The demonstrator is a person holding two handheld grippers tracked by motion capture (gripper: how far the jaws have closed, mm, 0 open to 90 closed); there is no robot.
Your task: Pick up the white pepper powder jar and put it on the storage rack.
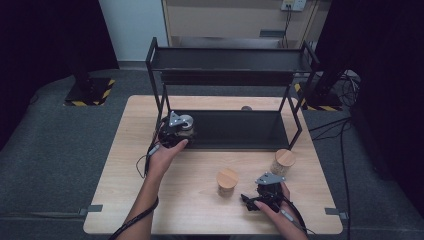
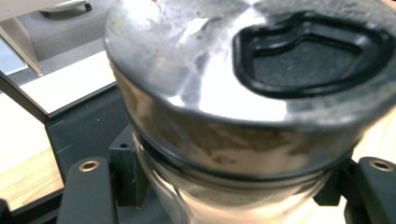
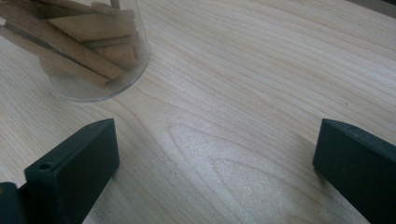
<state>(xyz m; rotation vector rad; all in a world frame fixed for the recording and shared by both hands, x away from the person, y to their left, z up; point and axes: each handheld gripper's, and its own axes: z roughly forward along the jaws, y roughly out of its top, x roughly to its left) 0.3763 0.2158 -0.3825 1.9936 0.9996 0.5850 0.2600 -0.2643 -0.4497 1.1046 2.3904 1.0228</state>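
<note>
Your left claw (image 1: pixel 176 131) is clenched on the glass jar with the silver metal lid (image 2: pixel 243 93), holding it at the left end of the black metal rack's lower shelf (image 1: pixel 240 131); two cork-lidded glass jars (image 1: pixel 227 181) wait on the wooden worktop (image 1: pixel 200 210), so most of the shelving seems left; your right claw (image 1: pixel 260 196) hangs released, jaws wide, touching nothing, beside them.

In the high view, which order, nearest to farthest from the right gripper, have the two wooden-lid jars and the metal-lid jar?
From the right gripper:
1. Left wooden-lid jar, just to its left.
2. Right wooden-lid jar, beyond it, near the rack's right foot.
3. Metal-lid jar, far left, at the rack's lower shelf.
</note>
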